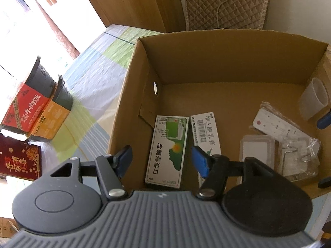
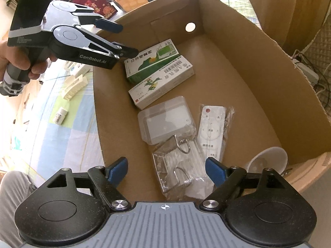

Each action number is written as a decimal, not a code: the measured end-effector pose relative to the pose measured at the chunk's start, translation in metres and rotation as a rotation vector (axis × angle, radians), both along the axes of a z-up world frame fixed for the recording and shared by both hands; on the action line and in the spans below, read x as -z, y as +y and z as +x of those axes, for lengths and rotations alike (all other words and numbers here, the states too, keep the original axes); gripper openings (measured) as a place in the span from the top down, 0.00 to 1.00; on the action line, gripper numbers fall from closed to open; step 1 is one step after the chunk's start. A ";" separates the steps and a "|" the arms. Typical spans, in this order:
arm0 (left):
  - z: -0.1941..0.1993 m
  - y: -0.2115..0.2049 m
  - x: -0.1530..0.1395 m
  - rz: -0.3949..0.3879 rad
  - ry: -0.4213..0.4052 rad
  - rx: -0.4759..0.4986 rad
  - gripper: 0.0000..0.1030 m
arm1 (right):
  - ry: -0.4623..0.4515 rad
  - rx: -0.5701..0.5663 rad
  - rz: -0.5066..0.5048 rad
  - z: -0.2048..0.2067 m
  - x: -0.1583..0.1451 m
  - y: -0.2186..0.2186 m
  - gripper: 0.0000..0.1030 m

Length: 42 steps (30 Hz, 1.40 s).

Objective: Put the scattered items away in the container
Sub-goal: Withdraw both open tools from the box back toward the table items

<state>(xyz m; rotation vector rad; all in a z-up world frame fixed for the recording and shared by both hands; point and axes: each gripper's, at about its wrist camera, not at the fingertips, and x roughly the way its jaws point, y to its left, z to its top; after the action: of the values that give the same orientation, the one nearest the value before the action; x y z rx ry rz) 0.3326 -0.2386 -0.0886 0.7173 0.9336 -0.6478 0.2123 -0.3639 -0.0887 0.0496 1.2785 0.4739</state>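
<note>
An open cardboard box holds two green-and-white medicine cartons, a clear plastic case, a white remote, bagged metal hooks and a white cup. My left gripper hovers open over the box's near-left wall, above the cartons, nothing between its fingers. My right gripper is open above the hook bag, empty. Its blue fingertips show at the left view's right edge.
On the striped bedsheet left of the box stand food tubs with red and orange sleeves and a dark red packet. A small white bottle and a cream comb-like piece lie outside the box. A hand grips the left tool.
</note>
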 end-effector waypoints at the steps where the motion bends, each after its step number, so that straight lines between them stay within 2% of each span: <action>1: -0.001 0.001 -0.001 -0.005 0.002 -0.002 0.39 | -0.003 0.004 -0.002 -0.001 -0.002 0.000 0.15; 6: -0.010 0.005 -0.010 -0.015 -0.001 -0.004 0.37 | -0.024 0.030 -0.006 -0.009 -0.011 -0.002 0.15; 22: -0.054 0.010 -0.044 -0.051 -0.044 0.007 0.23 | -0.126 0.114 -0.027 -0.043 -0.051 -0.006 0.15; 26: -0.069 0.016 -0.056 -0.079 -0.046 -0.009 0.14 | -0.141 0.132 -0.021 -0.053 -0.059 -0.004 0.14; 34: -0.102 0.028 -0.071 -0.117 -0.047 -0.017 0.08 | -0.175 0.161 -0.029 -0.073 -0.072 0.004 0.14; 42: -0.129 0.045 -0.087 -0.199 -0.034 -0.060 0.06 | -0.213 0.209 -0.028 -0.093 -0.084 0.009 0.14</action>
<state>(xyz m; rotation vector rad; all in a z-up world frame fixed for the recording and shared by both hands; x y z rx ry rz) 0.2033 -0.1940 -0.0015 0.5196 0.8430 -0.6636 0.1196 -0.3544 -0.0043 0.1052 1.0574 0.2737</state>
